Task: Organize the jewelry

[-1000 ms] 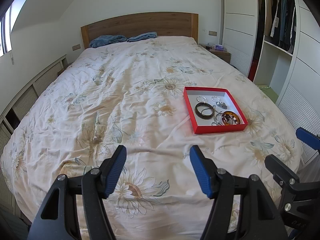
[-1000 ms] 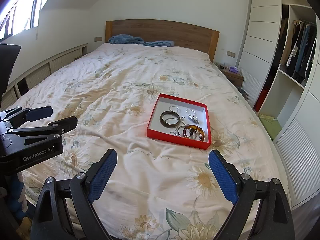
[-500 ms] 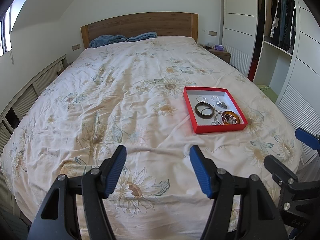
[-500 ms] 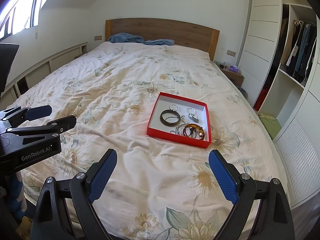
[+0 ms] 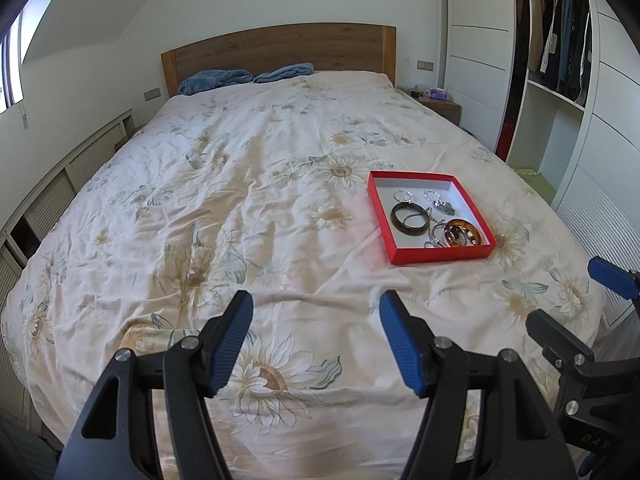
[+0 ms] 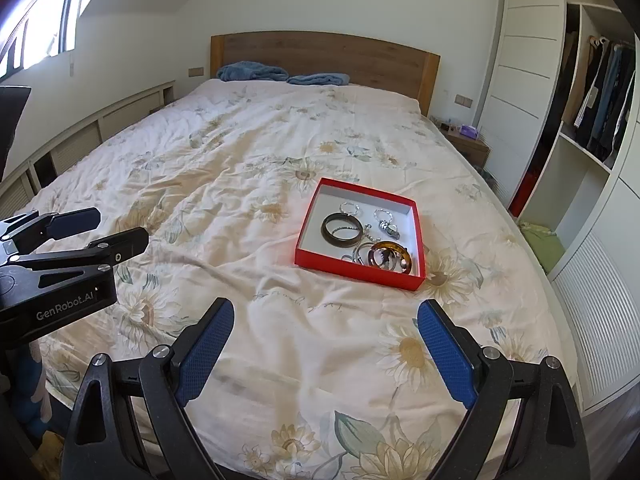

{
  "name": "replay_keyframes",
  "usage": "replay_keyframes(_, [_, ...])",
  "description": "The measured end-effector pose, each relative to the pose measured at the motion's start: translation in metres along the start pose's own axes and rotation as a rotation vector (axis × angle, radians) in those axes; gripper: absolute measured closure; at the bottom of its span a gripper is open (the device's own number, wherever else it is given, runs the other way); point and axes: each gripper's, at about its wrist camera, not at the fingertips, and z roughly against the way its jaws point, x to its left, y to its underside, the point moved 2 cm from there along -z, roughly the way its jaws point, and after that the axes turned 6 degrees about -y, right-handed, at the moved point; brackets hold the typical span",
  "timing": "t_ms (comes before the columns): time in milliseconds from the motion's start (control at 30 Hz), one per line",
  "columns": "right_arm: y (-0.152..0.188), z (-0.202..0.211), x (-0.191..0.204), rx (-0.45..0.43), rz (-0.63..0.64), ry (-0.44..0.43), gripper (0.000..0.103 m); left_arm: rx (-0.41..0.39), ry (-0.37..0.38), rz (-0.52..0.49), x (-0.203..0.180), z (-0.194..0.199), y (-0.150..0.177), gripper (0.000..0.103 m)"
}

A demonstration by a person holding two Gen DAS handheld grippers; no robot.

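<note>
- The left gripper [image 5: 316, 316] hangs above the foot of the bed, its blue ribbed pads spread wide with only quilt showing between them.
- The right gripper [image 6: 326, 328] sits just beside it on the right, jaws spread even wider and nothing in them.
- Ahead of both, resting on the quilt, lies the red tray [image 6: 418, 242]; it is ahead and to the right of the left gripper, and almost straight ahead of the right one, well apart from the pads of either.
- In the tray: a dark bangle [image 6: 342, 229] on its left side, an amber bangle [image 6: 390, 254] in the near right corner with silvery rings [image 6: 362, 254] crowded against it, and two small metal hoops [image 6: 384, 215] toward the far wall.
- Between the grippers and the tray runs a stretch of bare, creased floral quilt [image 6: 240, 184], soft and rumpled, cream with printed sunflowers.
- To the right of the tray the bed's edge falls off near white slatted cupboard fronts [image 6: 592, 320] and an open wardrobe [image 6: 600, 92] of hanging clothes.
- Far ahead stands a wooden headboard [image 5: 280, 50] with blue folded cloths [image 5: 244, 76] at its foot.
</note>
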Motion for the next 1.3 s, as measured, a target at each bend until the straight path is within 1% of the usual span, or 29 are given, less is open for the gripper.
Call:
replay_keyframes(500, [0.002, -0.007, -0.002, 0.027, -0.018, 0.004, 0.011, 0.002, -0.003, -0.003, 0.0, 0.0, 0.001, 0.039])
replay_keyframes(733, [0.004, -0.011, -0.003, 0.043, -0.031, 0.009, 0.011, 0.001, -0.004, -0.007, 0.004, 0.0, 0.012, 0.039])
replay_keyframes(933, [0.002, -0.009, 0.0, 0.04, -0.024, 0.014, 0.011, -0.003, 0.008, 0.008, 0.01, 0.002, 0.016, 0.039])
replay_keyframes(1300, [0.002, -0.007, 0.003, 0.041, -0.019, 0.012, 0.011, -0.001, 0.001, 0.002, 0.013, 0.006, 0.014, 0.039])
